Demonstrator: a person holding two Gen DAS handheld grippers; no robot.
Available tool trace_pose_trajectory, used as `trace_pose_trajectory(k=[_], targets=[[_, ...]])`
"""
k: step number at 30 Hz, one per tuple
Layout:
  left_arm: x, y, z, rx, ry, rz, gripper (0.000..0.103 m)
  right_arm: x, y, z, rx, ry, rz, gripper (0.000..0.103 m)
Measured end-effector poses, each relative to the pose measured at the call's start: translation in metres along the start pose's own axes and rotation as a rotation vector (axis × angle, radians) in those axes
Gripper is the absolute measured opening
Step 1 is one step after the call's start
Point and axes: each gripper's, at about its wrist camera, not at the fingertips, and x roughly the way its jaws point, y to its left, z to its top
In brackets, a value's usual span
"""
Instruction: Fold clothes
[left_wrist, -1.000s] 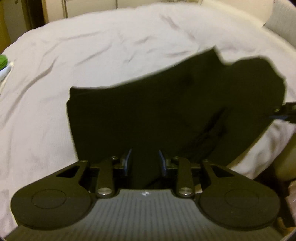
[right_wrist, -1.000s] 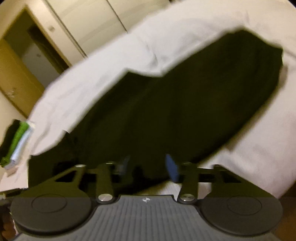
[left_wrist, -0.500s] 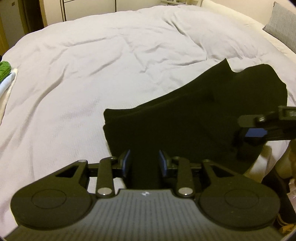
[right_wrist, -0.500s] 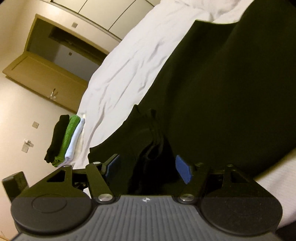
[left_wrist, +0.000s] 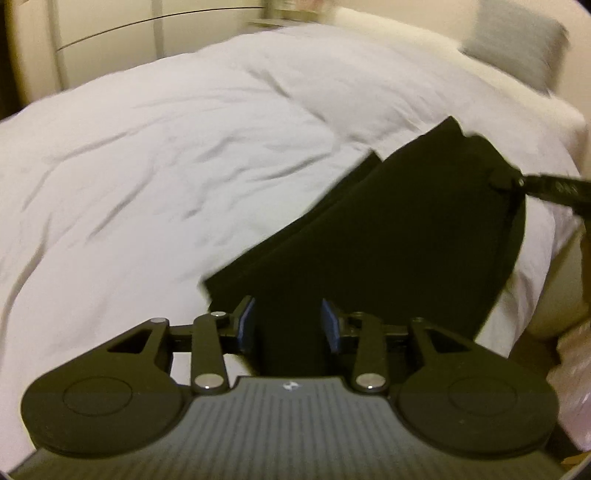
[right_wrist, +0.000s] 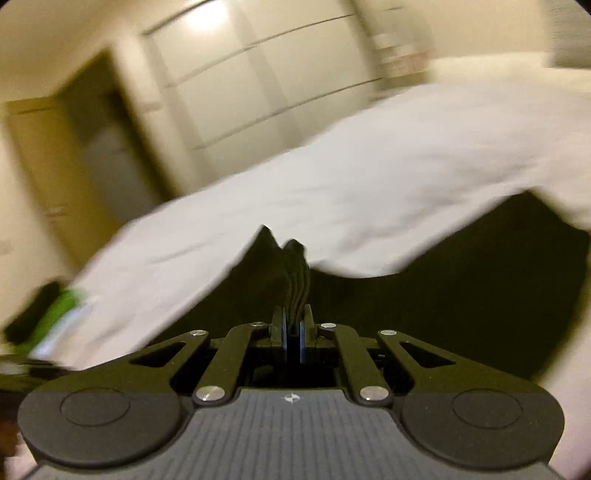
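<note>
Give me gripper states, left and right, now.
Left gripper: open, jaws just widening, black garment between, unpinched.
Right gripper: just closed, shut on black garment.

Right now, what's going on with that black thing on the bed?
A person is folding a black garment on a white bed, using a handheld claw in each hand. The right claw has just snapped shut on a bunched edge of the cloth and pinches it. The left claw has just been opening, with a strip of the garment between its pads; whether they grip it is unclear. A small stack of folded clothes sits at the bed's far edge, blurred.
</note>
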Motion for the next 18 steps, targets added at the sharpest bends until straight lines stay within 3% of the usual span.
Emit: trace_pose_trajectory(k=[1,3,5,8,12,14,18], targets=[[0.012,-0.004,0.003,0.019,0.017,-0.015,0.034,0.005,-0.023,0.0,0.056,0.018,-0.032,0.006],[0.034,-0.013,0.009,0.054,0.055,-0.03,0.034,0.015,-0.065,-0.008,0.223,0.07,-0.004,0.008],[0.049,-0.019,0.011,0.08,0.08,-0.02,0.034,0.022,-0.099,-0.018,0.391,0.097,0.061,0.022],[0.058,-0.023,0.01,0.081,0.102,-0.012,0.034,0.022,-0.111,-0.026,0.462,0.072,0.15,0.037],[0.068,-0.024,0.012,0.082,0.118,0.005,0.034,0.036,-0.103,-0.024,0.409,0.12,0.145,0.036],[0.067,-0.026,0.012,0.088,0.123,0.017,0.035,0.042,-0.098,-0.022,0.357,0.141,0.11,0.019],[0.068,-0.03,0.011,0.098,0.127,0.039,0.036,0.045,-0.091,-0.021,0.333,0.155,0.102,0.014]])
